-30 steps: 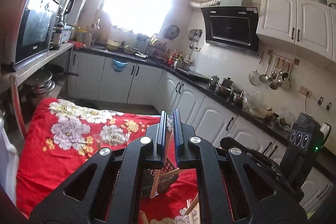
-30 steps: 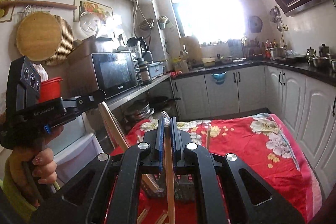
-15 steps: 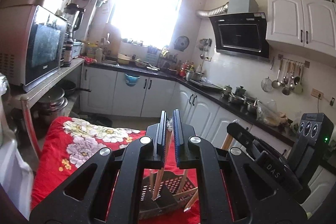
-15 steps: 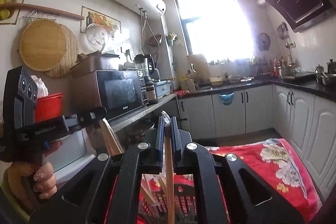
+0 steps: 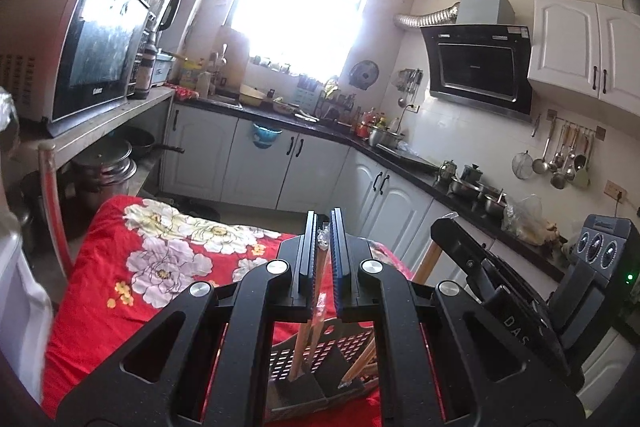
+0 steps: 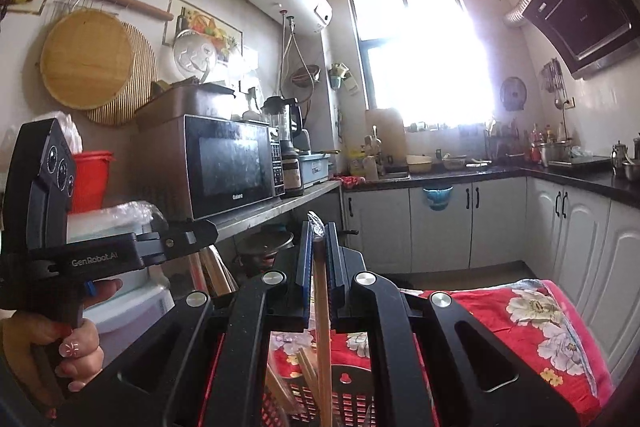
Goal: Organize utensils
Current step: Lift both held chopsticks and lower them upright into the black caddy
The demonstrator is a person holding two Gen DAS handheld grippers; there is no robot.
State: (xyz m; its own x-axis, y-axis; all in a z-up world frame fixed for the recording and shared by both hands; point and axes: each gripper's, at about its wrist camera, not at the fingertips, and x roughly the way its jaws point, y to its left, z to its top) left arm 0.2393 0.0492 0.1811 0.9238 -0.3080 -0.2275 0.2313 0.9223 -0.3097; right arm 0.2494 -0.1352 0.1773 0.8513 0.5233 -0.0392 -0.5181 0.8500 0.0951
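Note:
My left gripper (image 5: 323,223) is shut on a plastic-wrapped pair of wooden chopsticks (image 5: 308,327). They hang down into a compartment of the black perforated utensil basket (image 5: 296,359) on the table. My right gripper (image 6: 319,231) is shut on another wrapped pair of chopsticks (image 6: 322,315), which reach down over the same basket (image 6: 348,399). More chopsticks (image 6: 306,367) lean inside the basket. In the right wrist view a hand (image 6: 60,343) holds the left gripper (image 6: 204,231) at the left. In the left wrist view the right gripper (image 5: 440,227) shows at the right.
A red floral cloth (image 5: 160,267) covers the table. A microwave (image 6: 228,167) sits on a shelf at the left, with pots beneath it. White cabinets (image 5: 304,167) and a dark counter run along the back and right. A red chair back (image 5: 52,207) stands at the table's left.
Both grippers have shifted sideways over the table with their chopsticks still held. The basket now lies right beneath them. The right view has tilted up, showing more wall and less cloth.

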